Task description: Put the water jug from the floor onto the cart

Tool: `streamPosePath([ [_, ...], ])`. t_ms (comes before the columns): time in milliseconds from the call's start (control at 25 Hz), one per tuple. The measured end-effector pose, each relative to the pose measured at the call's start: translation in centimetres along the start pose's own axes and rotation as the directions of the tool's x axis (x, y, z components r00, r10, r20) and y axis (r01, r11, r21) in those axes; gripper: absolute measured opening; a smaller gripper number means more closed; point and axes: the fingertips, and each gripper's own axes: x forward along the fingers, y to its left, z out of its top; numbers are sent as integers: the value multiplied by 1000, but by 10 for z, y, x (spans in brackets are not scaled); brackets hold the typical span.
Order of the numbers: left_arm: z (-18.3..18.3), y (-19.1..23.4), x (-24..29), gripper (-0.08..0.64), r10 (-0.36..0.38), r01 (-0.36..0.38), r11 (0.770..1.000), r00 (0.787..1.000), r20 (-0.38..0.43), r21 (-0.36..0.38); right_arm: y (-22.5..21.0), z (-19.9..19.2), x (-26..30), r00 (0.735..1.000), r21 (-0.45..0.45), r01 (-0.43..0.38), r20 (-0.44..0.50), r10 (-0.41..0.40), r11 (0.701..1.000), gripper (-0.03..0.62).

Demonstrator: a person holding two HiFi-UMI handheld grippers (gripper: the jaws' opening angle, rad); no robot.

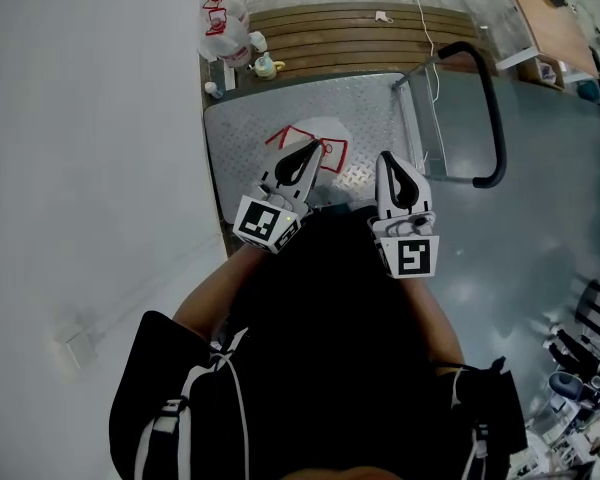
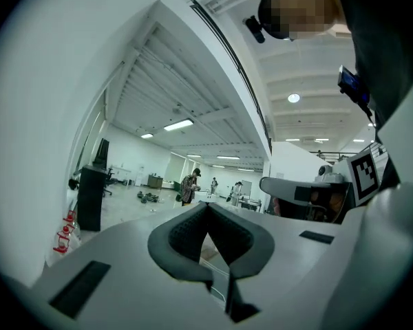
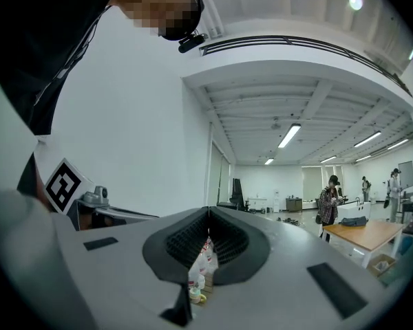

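Left hand-held gripper and right hand-held gripper clenched empty, water jug on cart, label unreadable

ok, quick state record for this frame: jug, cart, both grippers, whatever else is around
water jug: on the cart deck, red label, partly hidden behind the left gripper
cart: diamond-plate deck; black handle at the right in the head view
left gripper: shut, empty, held level over the cart
right gripper: shut, empty, held level beside the left
bottles: red-labelled, clustered by the wall beyond the cart
wooden slats: beyond the cart's far edge
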Motion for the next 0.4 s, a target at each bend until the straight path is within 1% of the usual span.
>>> streamPosePath([
  [80,0,-4,3,18,4,-4,1000,1000,-4,19,-3,4,-3,1000,-7,14,12,-14,1000,18],
  [200,-4,-9,7,18,21,-20,1000,1000,-16,22,-10,-3,-12,999,-4,39,-20,-39,999,18],
  [400,-14,-12,11,18,19,-19,1000,999,-32,13,-21,-13,-19,997,25,62,-43,-61,998,18],
])
